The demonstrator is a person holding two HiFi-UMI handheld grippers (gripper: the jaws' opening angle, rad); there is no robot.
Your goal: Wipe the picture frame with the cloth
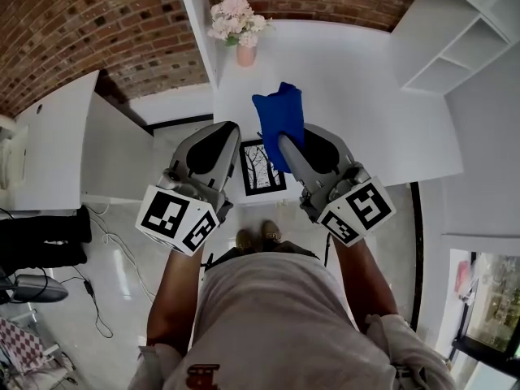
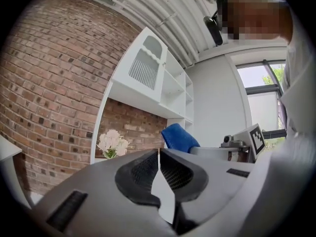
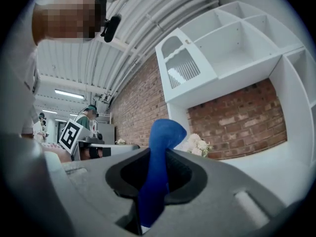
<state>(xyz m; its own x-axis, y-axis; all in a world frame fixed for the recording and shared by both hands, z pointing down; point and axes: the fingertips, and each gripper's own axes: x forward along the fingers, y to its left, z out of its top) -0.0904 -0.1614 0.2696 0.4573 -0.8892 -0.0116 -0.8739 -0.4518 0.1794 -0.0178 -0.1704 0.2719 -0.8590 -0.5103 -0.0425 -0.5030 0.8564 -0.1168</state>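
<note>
A black picture frame [image 1: 262, 167] with a tree drawing lies on the white table [image 1: 357, 80], close to its near edge. In the head view it shows between my two grippers, which are held level above it. My right gripper [image 1: 284, 139] [image 3: 158, 152] is shut on a blue cloth [image 1: 279, 119] [image 3: 160, 147], which sticks out past the tips. My left gripper [image 1: 229, 128] [image 2: 158, 151] is shut, its pads meeting at the tips with nothing seen held. The blue cloth [image 2: 178, 137] also shows in the left gripper view.
A pink vase of pale flowers [image 1: 238, 27] [image 2: 112, 143] [image 3: 196, 143] stands at the table's far left by a brick wall. White shelving [image 1: 455, 47] hangs at the right. A second white desk [image 1: 49, 136] is on the left, with cables [image 1: 93, 299] on the floor.
</note>
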